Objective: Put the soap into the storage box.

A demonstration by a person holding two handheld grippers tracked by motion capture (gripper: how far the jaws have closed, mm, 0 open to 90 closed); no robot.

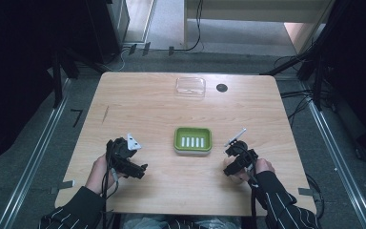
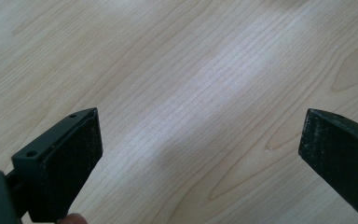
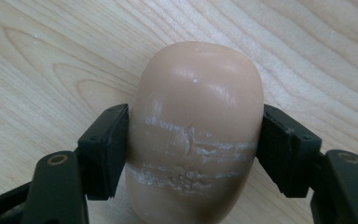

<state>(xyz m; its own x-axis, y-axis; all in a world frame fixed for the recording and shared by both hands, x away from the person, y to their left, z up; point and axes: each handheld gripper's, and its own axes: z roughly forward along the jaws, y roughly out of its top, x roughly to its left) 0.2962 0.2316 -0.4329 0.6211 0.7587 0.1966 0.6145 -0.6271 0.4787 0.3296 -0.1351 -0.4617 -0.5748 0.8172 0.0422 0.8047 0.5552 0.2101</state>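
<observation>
A beige oval bar of soap (image 3: pixel 196 126), scuffed with white marks across its middle, lies on the wooden table with my right gripper (image 3: pixel 193 140) shut on its two sides. In the high view that right gripper (image 1: pixel 232 171) is at the table's front right, right of a green soap dish (image 1: pixel 193 140) with white slots in its floor. My left gripper (image 1: pixel 140 171) rests at the front left, left of the dish. Its jaws stand wide apart over bare wood, so the left gripper (image 2: pixel 200 135) is open and holds nothing.
A clear plastic lid or box (image 1: pixel 190 87) lies near the table's far edge, with a round dark hole (image 1: pixel 221 88) just right of it. Cables and dark stands ring the table (image 1: pixel 138 109) on the floor.
</observation>
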